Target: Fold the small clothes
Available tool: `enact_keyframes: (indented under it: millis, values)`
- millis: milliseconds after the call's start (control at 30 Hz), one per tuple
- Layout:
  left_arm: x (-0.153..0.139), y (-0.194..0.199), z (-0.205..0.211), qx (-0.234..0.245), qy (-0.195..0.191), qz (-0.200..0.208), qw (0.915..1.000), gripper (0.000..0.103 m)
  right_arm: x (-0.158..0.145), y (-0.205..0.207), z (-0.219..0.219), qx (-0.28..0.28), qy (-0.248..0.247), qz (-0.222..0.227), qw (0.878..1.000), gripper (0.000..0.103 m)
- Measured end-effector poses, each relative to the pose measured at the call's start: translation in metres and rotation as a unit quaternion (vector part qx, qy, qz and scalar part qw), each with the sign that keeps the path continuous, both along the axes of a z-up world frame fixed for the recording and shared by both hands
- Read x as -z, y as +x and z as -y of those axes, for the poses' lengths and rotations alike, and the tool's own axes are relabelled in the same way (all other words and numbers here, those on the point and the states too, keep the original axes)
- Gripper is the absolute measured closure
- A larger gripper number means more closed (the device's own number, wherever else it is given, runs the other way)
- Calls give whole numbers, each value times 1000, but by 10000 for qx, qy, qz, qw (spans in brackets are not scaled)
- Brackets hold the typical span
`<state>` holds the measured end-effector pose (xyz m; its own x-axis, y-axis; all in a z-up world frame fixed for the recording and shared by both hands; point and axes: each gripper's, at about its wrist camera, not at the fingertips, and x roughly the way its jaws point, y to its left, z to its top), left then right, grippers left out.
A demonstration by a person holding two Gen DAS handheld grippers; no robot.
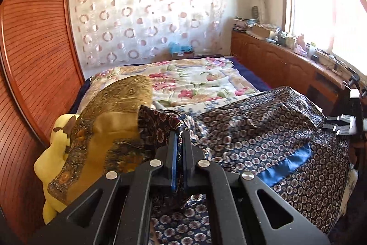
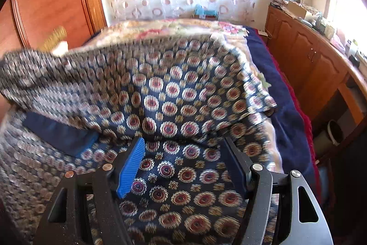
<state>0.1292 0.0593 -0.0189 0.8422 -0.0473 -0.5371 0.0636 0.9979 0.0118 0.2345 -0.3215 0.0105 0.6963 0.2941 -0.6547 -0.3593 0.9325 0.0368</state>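
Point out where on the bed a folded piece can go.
Free: the floral quilt, between the gold cloth and the cabinets. Crowded: the near end, under the patterned garment, with the gold cloth at its left.

The patterned garment [image 1: 263,130] is thin, silky cloth with a soft sheen and a plain glossy blue satin band [image 1: 286,164]. Beside it at the bed's left edge, a gold scarf [image 1: 110,130] looks shiny and smooth over a matt yellow plush toy [image 1: 45,167]. The left gripper [image 1: 180,137] is matt black plastic with bright metal pins; the right gripper [image 2: 183,148] carries ribbed blue rubbery pads [image 2: 130,167]. The wardrobe door [image 1: 34,61] is polished, finely grooved wood.
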Motion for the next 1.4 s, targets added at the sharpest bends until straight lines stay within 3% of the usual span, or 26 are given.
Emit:
enact_keyframes:
  millis: [133,200,333,600,700,833,967,1033,1100,1400]
  values:
    - [1,-4,10,113,-102,37,9999,99,-27,5,28,217,172,188,9994,33]
    - [1,-7,13,146,-142,63,9998,99,-31,15,37,288,211,114,9993,39]
    - [2,-8,17,174,-186,71,9996,99,-24,45,38,389,164,-192,9989,48]
    - [9,-10,15,145,-201,0,9997,99,-11,97,25,716,-223,-588,9955,48]
    - [13,-9,13,154,-215,-40,9996,99,-13,104,32,847,-101,-539,9949,48]
    - [18,-8,13,167,-247,-98,9995,99,5,125,44,845,198,-1019,9910,48]
    - [19,-8,14,197,-248,-129,9994,99,11,127,53,756,669,-1192,9877,49]
    - [18,-9,14,203,-240,-115,9994,99,8,126,51,611,731,-1185,9884,85]
    - [14,-10,14,207,-261,-73,9994,99,2,122,49,520,608,-1085,9909,98]
    - [-31,-31,9,381,-741,360,9959,99,-72,57,40,21,522,61,9986,102]
